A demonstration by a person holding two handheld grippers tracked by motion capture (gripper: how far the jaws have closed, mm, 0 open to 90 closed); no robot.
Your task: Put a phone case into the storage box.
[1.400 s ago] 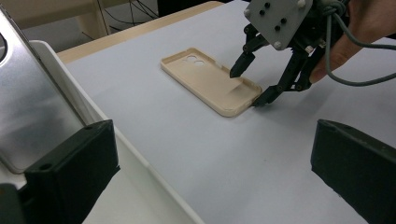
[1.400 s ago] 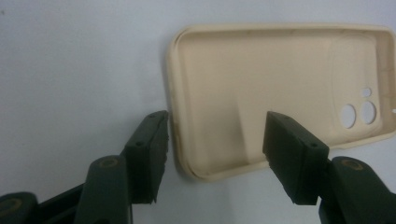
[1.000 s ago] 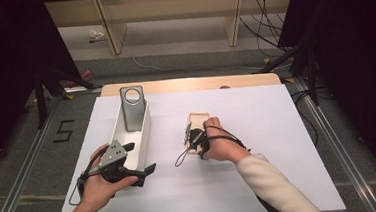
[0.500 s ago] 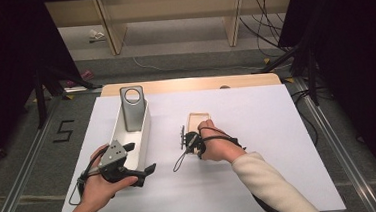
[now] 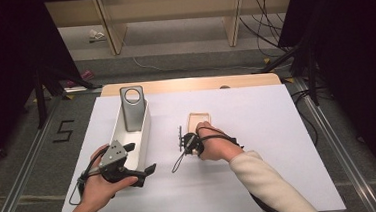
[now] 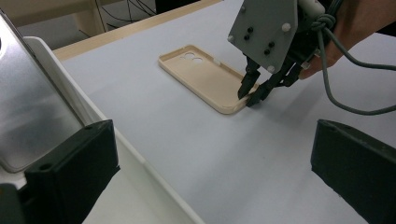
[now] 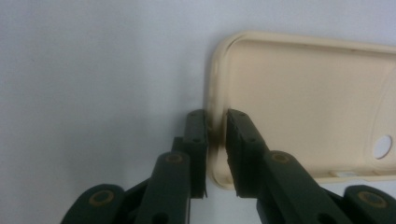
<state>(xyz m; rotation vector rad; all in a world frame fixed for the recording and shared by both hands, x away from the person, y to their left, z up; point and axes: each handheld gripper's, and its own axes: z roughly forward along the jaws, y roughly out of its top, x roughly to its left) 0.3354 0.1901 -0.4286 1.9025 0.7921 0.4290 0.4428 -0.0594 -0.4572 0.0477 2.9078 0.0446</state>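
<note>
Left gripper point(image 5: 130, 172), jaws apart, is held around the near end of the white tray point(image 5: 143, 134) by the desk's left edge. Right gripper point(image 7: 215, 140) has just been closing; the phone case's point(image 7: 303, 107) near rim is pinched mid-desk.

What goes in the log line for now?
right hand-held gripper: closing on phone case rim | left hand-held gripper: open, at white tray
</note>
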